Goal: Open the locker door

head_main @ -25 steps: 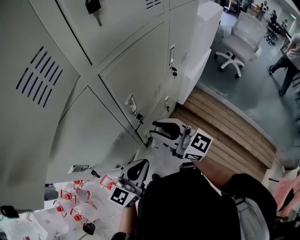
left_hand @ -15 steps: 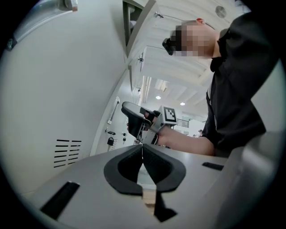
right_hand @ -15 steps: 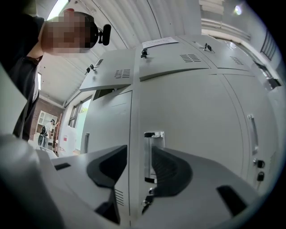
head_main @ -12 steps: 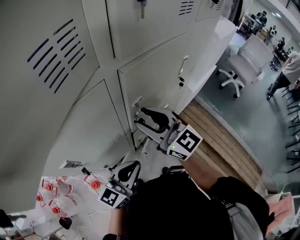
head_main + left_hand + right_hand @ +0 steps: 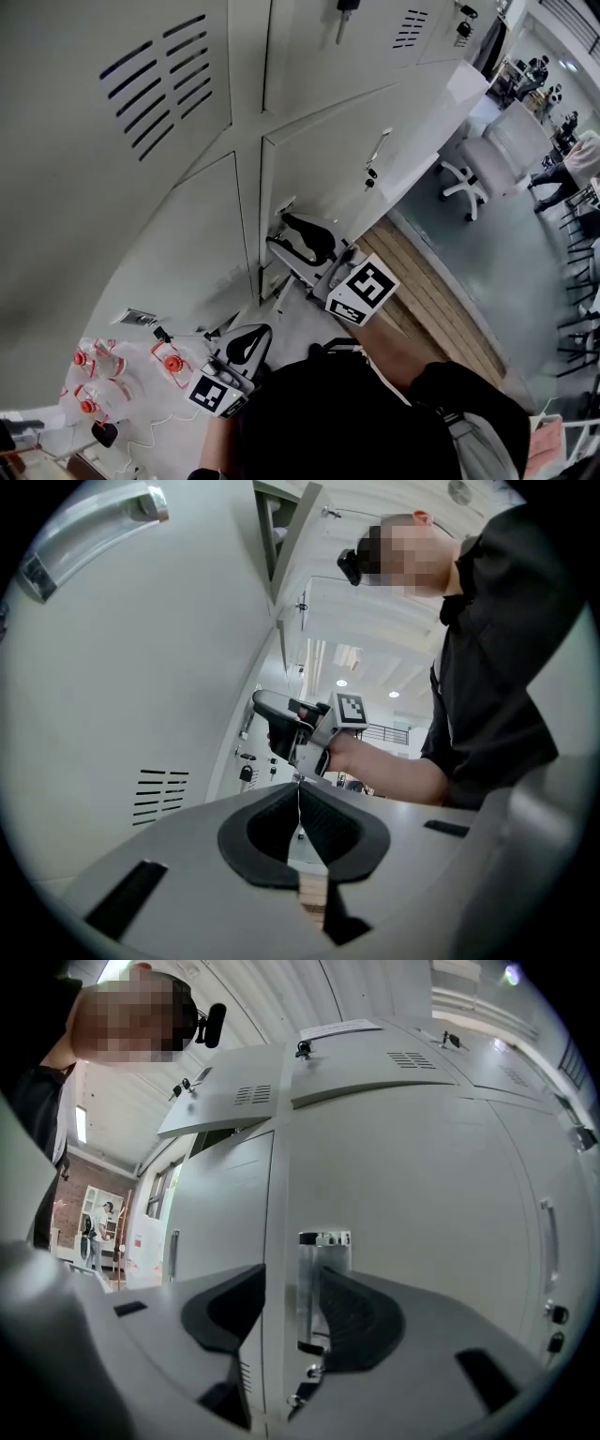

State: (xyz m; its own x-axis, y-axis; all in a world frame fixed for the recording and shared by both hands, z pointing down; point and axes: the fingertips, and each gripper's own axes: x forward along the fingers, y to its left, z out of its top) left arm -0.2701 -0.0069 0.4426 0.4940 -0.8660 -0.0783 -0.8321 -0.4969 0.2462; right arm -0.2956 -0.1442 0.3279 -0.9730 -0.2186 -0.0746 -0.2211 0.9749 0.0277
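Only the right gripper view shows the locker door handle [image 5: 309, 1279] between the right gripper's [image 5: 291, 1283] untouching jaws, which have just been opening, while the left gripper [image 5: 300, 794] is closed, empty.

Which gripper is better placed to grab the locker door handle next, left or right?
Right. The right gripper has just been opening its jaws, which stand around the door handle without pressing it. The left gripper is shut, lower, away from it.

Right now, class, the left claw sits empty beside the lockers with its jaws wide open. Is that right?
No: the left claw is shut, jaws together, as the left gripper view shows. It is indeed empty and beside the lockers.
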